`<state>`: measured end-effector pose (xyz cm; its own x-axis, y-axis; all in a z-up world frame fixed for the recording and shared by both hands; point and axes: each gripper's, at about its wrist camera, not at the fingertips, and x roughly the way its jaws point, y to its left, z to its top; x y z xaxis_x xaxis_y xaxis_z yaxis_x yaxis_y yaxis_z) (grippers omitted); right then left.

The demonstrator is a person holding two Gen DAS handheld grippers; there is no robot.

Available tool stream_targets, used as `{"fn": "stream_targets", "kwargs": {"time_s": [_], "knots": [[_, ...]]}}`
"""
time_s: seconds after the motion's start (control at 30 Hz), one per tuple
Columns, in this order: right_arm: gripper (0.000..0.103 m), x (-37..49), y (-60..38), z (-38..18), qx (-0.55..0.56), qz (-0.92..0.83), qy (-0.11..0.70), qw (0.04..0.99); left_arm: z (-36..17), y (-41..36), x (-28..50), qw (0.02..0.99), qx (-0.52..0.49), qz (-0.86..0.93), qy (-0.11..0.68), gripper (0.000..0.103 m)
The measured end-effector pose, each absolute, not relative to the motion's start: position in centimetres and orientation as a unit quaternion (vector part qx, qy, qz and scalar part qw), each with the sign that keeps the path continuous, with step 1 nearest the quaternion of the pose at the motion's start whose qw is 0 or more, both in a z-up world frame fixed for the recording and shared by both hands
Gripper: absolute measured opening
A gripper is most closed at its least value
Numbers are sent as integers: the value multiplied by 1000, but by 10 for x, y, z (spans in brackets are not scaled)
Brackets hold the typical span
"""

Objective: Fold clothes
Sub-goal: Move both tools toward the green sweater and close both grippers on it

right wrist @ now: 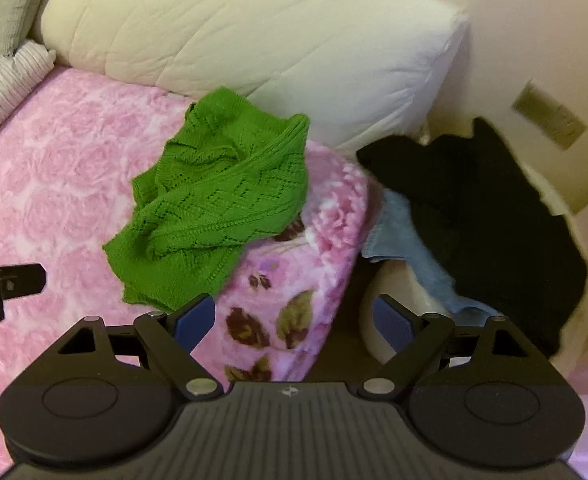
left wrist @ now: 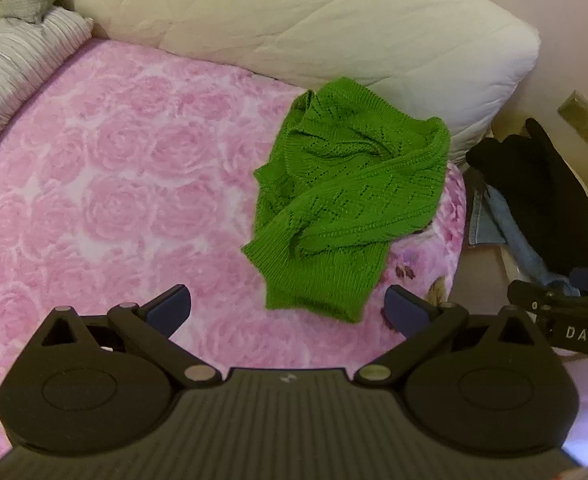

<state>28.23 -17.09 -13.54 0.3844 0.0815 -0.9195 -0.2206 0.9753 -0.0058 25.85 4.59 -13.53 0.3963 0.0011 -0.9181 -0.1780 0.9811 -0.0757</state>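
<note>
Through both wrist cameras I saw soft, even, warm indoor light with no glare and only faint shadows; I could not tell where it came from. The fisheye bent everything: the bed point(left wrist: 93, 184) curved away at the sides and the corners of each view went black. In the left view the green sweater point(left wrist: 346, 200) was sharp enough to show its knit. The right view was blurrier, smearing the black clothes point(right wrist: 486, 216) and the wall plate point(right wrist: 550, 120). The black clothes showed no detail in either view.
</note>
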Motion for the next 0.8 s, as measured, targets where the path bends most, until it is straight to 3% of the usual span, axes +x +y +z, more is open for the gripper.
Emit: {"fn": "stream_targets", "kwargs": {"time_s": [0.27, 0.43, 0.8], "knots": [[89, 340, -181, -169, -36, 114, 583, 804, -179, 46, 311, 819, -90, 40, 565, 97], [89, 372, -184, -194, -32, 121, 589, 798, -214, 47, 335, 810, -80, 27, 581, 83], [82, 434, -180, -261, -18, 138, 596, 790, -292, 61, 367, 795, -71, 27, 602, 82]]}}
